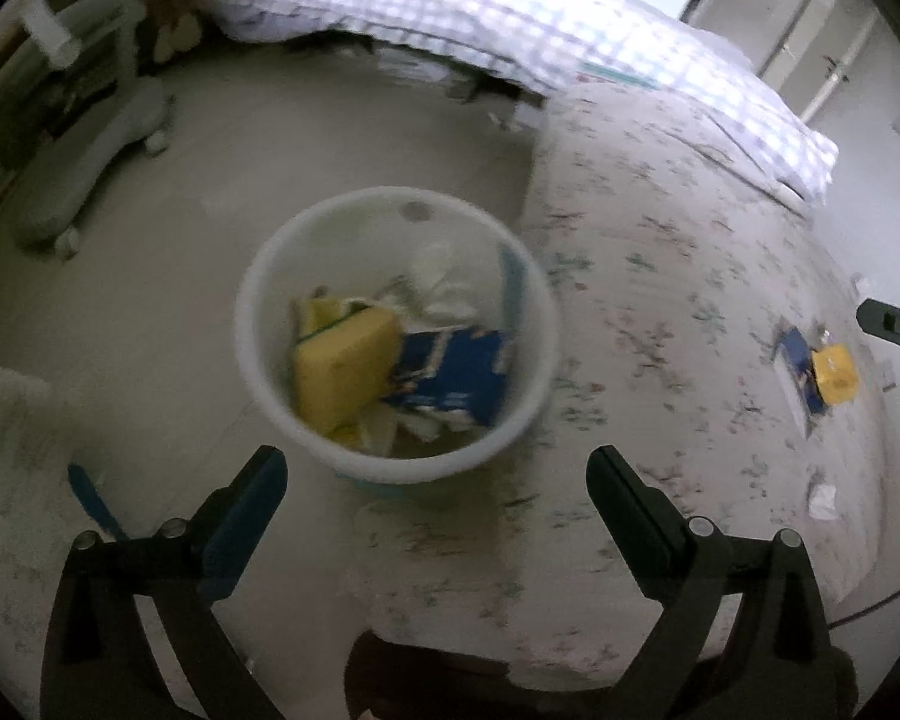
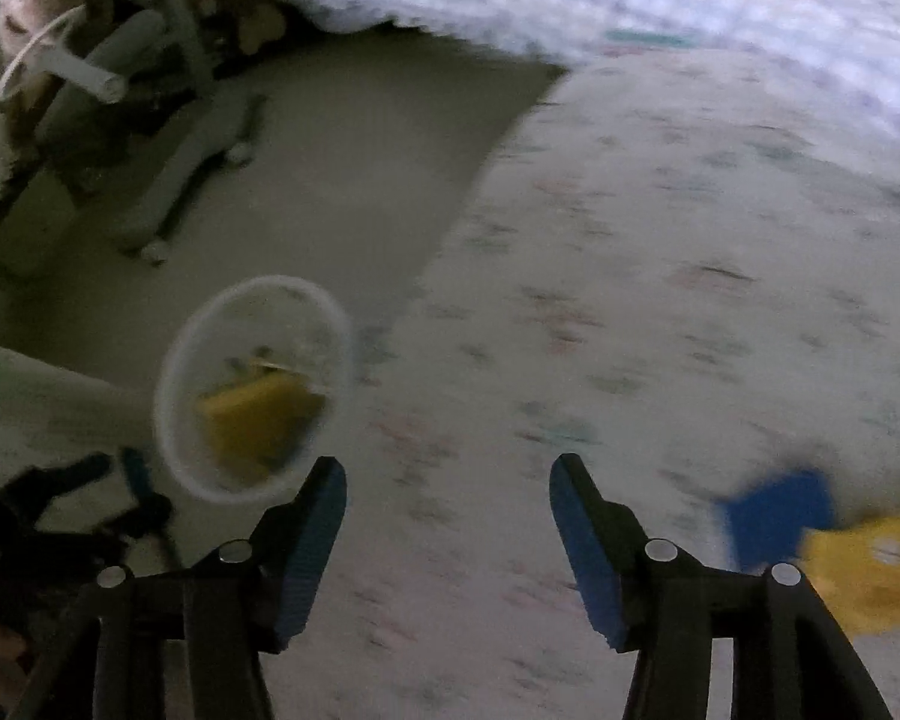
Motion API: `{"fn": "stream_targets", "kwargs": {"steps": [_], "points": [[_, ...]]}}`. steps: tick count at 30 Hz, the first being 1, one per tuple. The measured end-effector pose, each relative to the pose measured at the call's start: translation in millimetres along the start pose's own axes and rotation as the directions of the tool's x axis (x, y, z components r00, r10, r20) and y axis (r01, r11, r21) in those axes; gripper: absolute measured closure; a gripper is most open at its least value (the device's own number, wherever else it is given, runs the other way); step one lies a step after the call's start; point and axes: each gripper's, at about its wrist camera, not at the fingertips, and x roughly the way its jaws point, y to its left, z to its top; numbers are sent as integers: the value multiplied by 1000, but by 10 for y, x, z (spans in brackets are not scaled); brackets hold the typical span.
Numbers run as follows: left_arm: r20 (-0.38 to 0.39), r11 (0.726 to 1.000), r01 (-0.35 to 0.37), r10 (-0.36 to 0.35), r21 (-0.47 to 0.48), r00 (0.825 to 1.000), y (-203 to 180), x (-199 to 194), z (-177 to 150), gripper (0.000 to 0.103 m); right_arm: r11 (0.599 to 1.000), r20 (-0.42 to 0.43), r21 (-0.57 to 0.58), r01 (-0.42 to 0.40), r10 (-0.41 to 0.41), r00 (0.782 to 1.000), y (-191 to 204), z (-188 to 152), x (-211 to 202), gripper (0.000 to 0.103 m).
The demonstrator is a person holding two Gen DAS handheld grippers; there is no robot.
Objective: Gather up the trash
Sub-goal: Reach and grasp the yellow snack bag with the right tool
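A white bin (image 1: 258,336) stands on the floor at the edge of a floral rug (image 1: 660,312). It holds a yellow sponge (image 1: 342,366), a torn blue carton (image 1: 450,378) and crumpled paper. My left gripper (image 1: 437,468) is open and empty just above the bin's near rim. A blue and yellow package (image 1: 822,375) lies on the rug at the right. In the right wrist view my right gripper (image 2: 448,480) is open and empty over the rug, the bin (image 2: 168,378) to its left, the blue and yellow package (image 2: 810,534) to its right.
A bed with a checked quilt (image 1: 510,18) runs along the back. A grey rolling stand (image 1: 84,162) stands at the left. A small white scrap (image 1: 822,501) lies on the rug. A blue stick (image 1: 93,501) lies by the left finger. The right gripper's tip (image 1: 894,327) shows at the right edge.
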Motion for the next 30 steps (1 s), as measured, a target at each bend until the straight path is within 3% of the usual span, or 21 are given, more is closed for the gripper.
{"fn": "stream_targets", "kwargs": {"steps": [7,15,27,30], "points": [[-7,994,34,-34,105,999,-625,-3,118,2,988,-12,121,97,-97,995,-870,-308,-368,39],[-47,980,62,-54,188,997,-1201,87,110,2,944,-40,284,168,-163,986,-1711,-582,-509,39],[-115,967,58,-31,248,993,-1522,254,103,2,888,-80,440,132,-108,991,-2315,-711,-153,39],[-138,962,60,-24,265,990,-1635,310,108,2,879,-72,463,112,-89,993,-2396,-740,-81,46]]}}
